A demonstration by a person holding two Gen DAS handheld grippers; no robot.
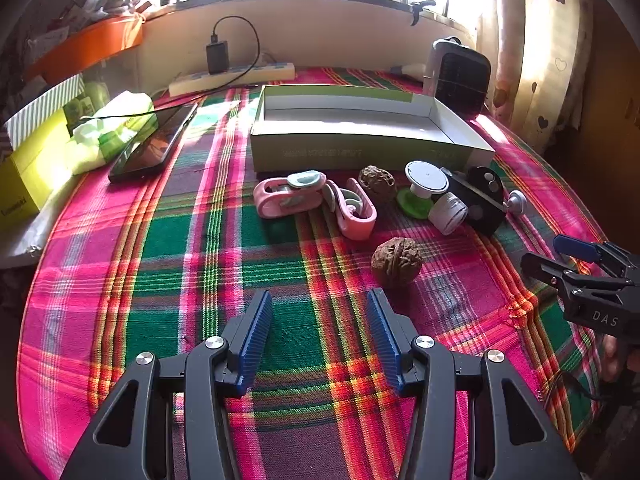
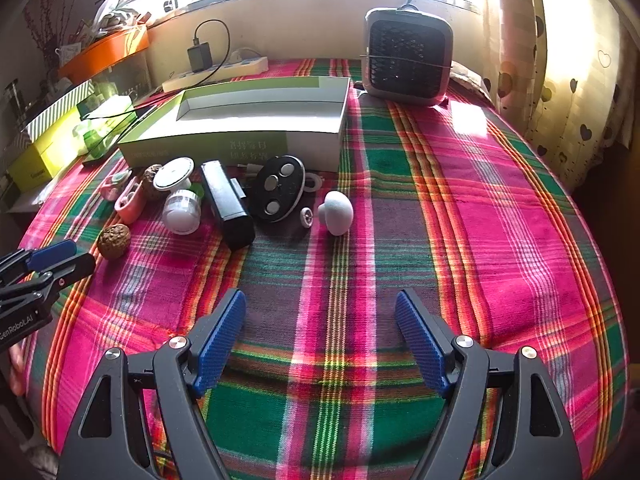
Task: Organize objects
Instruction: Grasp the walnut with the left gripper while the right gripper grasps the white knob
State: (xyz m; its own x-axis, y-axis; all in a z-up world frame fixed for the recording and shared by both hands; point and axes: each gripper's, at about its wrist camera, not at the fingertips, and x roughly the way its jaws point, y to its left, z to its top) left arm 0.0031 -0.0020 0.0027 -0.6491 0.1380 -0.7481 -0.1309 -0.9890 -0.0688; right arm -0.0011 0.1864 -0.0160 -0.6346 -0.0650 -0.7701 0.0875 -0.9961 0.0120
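An empty green-and-white box [image 1: 352, 120] [image 2: 256, 120] lies open on the plaid cloth. Small items are strewn in front of it: two pink clips [image 1: 286, 196] [image 1: 354, 208], two walnuts [image 1: 376, 180] [image 1: 396, 262], a white disc on a green base [image 1: 424, 184], a white cap [image 2: 182, 210], a black bar [image 2: 228, 204], a black oval disc [image 2: 278, 188] and a white knob [image 2: 336, 212]. My left gripper [image 1: 320, 340] is open over bare cloth, short of the nearer walnut [image 2: 114, 240]. My right gripper [image 2: 320, 340] is open too, below the white knob.
A small heater [image 2: 406, 62] stands behind the box on the right. A phone [image 1: 154, 142], tissue pack [image 1: 116, 128] and yellow box [image 1: 32, 168] lie at the left edge. A power strip [image 1: 232, 78] runs along the wall. Curtains [image 2: 560, 80] hang at the right.
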